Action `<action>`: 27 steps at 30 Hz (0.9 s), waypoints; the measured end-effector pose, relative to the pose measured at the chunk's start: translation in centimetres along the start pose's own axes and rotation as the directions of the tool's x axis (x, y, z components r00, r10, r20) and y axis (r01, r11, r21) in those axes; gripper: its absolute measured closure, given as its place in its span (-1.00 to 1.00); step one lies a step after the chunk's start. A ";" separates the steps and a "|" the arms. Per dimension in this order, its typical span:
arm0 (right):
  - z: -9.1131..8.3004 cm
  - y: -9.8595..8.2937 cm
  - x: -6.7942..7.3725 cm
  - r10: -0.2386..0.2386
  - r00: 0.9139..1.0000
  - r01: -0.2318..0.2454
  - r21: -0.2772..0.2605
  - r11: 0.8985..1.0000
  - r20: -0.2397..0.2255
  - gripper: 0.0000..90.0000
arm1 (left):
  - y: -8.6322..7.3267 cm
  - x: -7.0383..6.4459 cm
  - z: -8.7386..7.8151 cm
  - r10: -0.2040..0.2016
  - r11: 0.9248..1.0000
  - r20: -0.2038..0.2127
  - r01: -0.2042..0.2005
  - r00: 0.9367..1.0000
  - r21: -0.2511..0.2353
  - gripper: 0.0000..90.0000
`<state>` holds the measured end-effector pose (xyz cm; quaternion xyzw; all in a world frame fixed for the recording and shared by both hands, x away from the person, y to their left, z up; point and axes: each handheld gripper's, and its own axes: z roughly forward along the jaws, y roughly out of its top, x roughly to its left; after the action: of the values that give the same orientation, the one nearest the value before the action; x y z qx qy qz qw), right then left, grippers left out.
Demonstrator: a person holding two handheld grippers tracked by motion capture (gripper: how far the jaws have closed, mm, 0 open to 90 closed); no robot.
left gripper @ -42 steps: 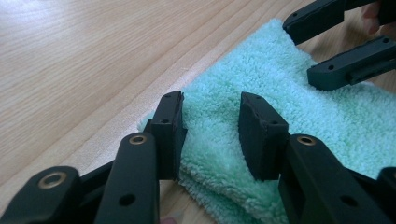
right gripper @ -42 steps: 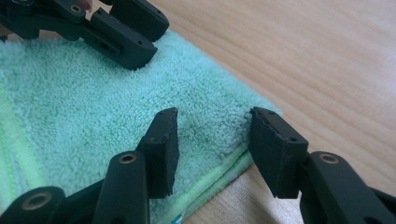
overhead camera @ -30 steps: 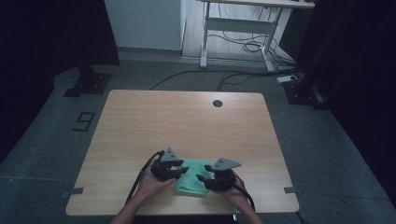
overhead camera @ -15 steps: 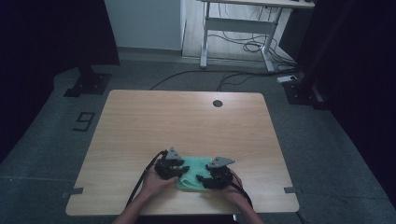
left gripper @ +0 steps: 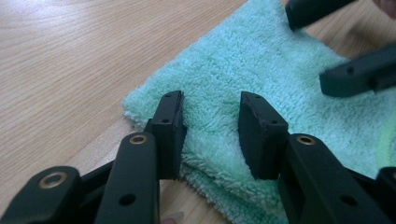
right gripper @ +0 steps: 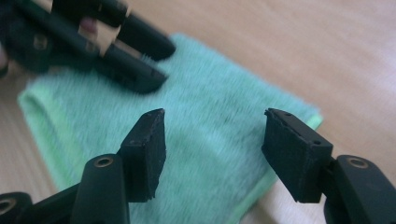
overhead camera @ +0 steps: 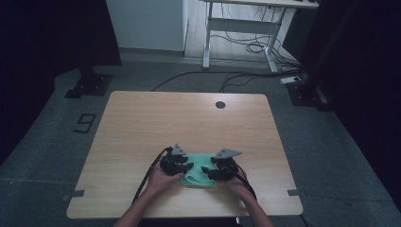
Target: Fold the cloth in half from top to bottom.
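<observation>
- Green towel is laid folded flat at the near edge of the bench, between both tools.
- Left hand-held gripper is held part open over a towel corner; nothing clamped yet.
- Right hand-held gripper is spread wide above the opposite end, nothing gripped.
- Judged: folding partly done; next grasp pending.
</observation>
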<state>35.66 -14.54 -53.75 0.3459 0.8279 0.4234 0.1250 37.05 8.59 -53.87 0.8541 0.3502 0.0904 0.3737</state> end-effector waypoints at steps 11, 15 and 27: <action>2.7 1.3 -1.0 0.047 0.997 -0.048 0.011 0.999 0.061 0.34 | -0.3 0.0 -0.1 -0.007 1.000 0.004 0.007 1.000 -0.009 0.35; 2.3 1.0 -1.5 0.061 0.996 -0.061 0.004 0.998 0.069 0.30 | -0.4 0.0 -0.3 -0.005 1.000 -0.002 0.005 1.000 -0.012 0.34; -2.7 -0.8 1.3 0.001 1.000 -0.001 -0.057 0.998 0.006 0.11 | -2.5 -3.2 -4.7 0.069 0.995 0.080 -0.063 0.994 -0.081 0.26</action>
<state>32.93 -15.68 -52.63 0.3440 0.8149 0.4458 0.1372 31.38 10.38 -51.99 0.8529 0.3022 0.0811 0.4179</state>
